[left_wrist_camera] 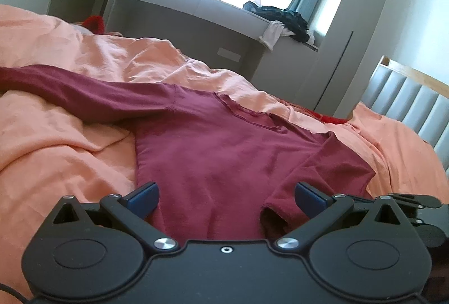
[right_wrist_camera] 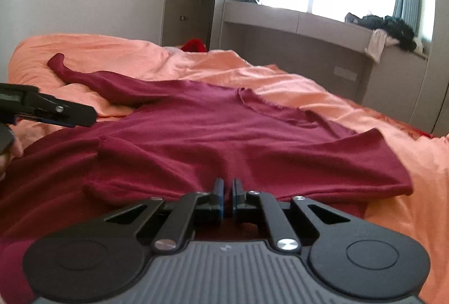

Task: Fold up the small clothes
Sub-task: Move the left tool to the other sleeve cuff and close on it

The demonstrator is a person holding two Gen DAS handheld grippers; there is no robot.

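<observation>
A maroon long-sleeved shirt lies spread on the orange duvet, neckline away from me. One sleeve stretches out to the far left. The other sleeve is folded across the body, its cuff near the hem. My left gripper is open wide just over the shirt's near hem, blue pads on either side of the cloth and nothing pinched. My right gripper is shut at the near hem, and creases in the cloth run into its fingertips. The left gripper also shows at the left edge of the right wrist view.
The orange duvet is rumpled around the shirt. A grey padded headboard stands at the right. A window ledge behind the bed carries a pile of dark clothes. Something red lies beyond the bed's far edge.
</observation>
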